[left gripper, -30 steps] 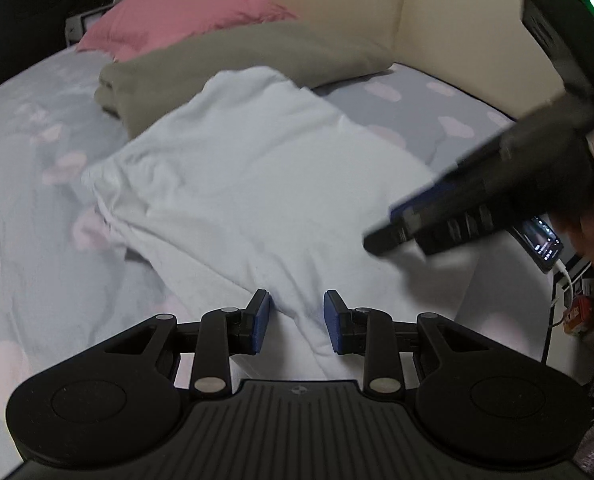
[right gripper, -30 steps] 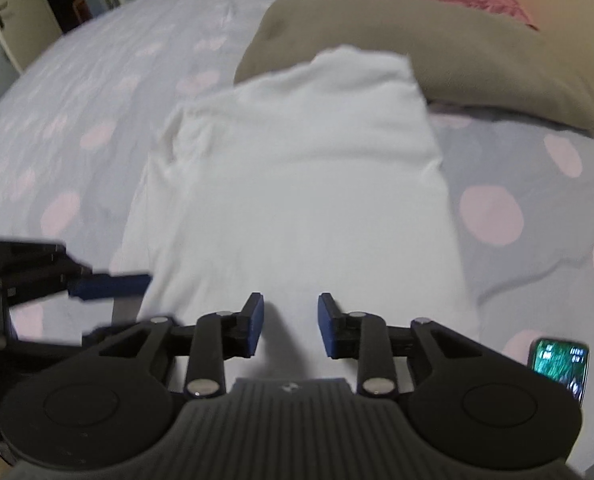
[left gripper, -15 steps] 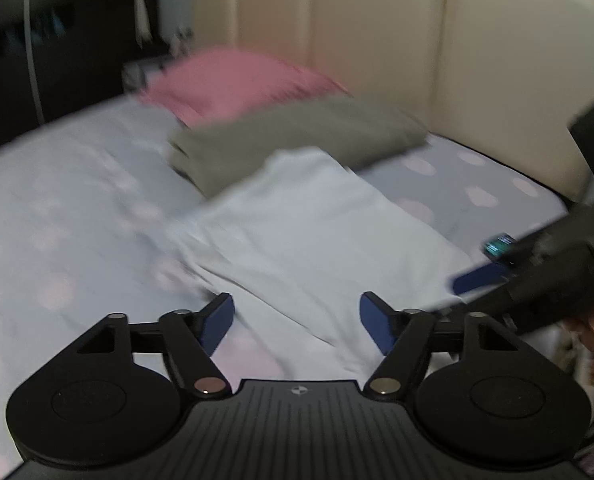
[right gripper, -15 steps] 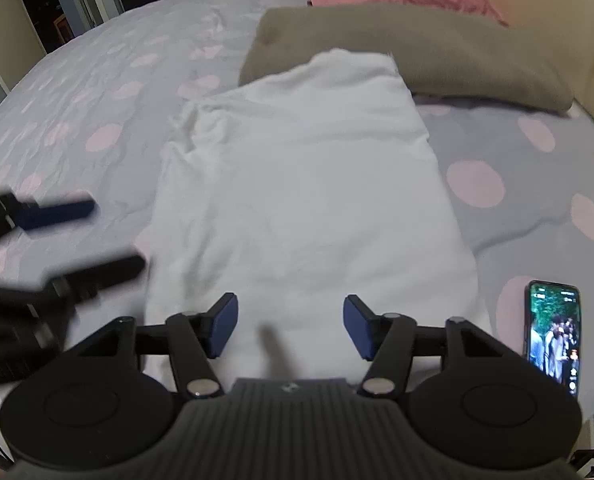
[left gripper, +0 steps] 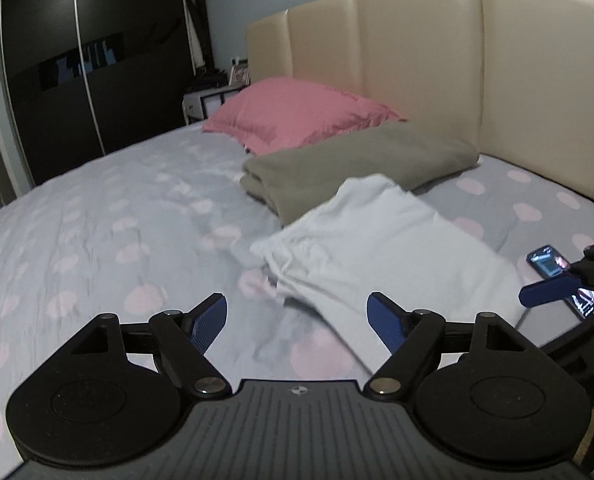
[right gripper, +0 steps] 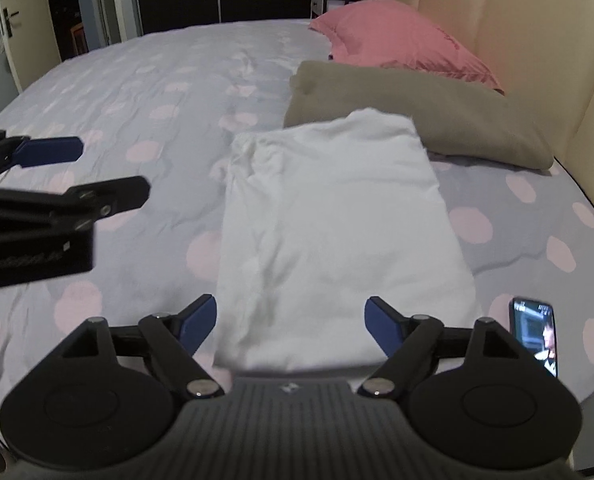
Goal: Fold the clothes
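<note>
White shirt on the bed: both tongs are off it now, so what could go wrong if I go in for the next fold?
1. The phone lies right beside the white shirt's near corner; the right tongs, jaws opening and empty, could knock it.
2. The shirt's far end overlaps the olive blanket, so a pull may drag that.
3. Its left edge is bunched, so the left tongs, also opening, may pinch uneven layers.

Garment [right gripper: 333, 232] flat on bed [right gripper: 137, 92]; far end on blanket [right gripper: 425, 112]; pillow [right gripper: 401, 36] behind; phone [right gripper: 535, 334] right.
</note>
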A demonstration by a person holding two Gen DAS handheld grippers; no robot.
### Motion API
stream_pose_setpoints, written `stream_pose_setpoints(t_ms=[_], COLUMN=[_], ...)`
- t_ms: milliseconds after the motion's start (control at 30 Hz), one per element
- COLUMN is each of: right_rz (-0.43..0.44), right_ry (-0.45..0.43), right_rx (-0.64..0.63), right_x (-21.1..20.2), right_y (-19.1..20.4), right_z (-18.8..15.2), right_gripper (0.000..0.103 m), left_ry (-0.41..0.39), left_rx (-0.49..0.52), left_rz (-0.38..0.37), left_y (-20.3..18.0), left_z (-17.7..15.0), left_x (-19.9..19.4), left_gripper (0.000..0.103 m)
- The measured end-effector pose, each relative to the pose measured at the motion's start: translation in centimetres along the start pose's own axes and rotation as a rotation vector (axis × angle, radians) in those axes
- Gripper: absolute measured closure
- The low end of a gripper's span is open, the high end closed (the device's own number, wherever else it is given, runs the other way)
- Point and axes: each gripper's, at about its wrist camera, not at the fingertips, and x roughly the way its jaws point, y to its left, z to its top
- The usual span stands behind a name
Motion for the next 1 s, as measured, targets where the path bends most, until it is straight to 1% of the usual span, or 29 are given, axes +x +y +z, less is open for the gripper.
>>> stream_pose_setpoints(t_ms=[67,167,267,433,633,1000], right_rz=[0.011,-0.004,-0.014,-0.012,-0.001,0.013], right_ry=[0.015,0.031,0.035,0.041,0.052,0.066], right_rx=[-0.002,-0.016,-0.011,-0.008,-0.017,-0.045], right_x=[0.3,0.9,1.3,1.5,1.7,2.9], right_y=[0.3,0.4,0.3,0.3,0.5,1.7], right_z=[-0.6,-0.9,-0.9,-0.9,-1.0,-0.2], right_gripper=[0.020,0.020,0.020,0.020,0.020,0.020], left_ry=[0.038,0.089,0.118,0.143,0.181,0.184], left_rx=[-0.011,-0.018,-0.018,-0.010,-0.019,-0.027], left_rz=[-0.009,-0.014,0.020,0.039,0.024,0.038], left_y=[0.1,0.0,-0.1,0.0,0.0,0.8], left_z=[-0.9,-1.8,-2.2,-2.5,-2.9,-3.0], left_x=[0.5,1.3,1.7,1.9,2.4,2.4], left_gripper=[0.026,0.026,0.026,0.026,0.026,0.026])
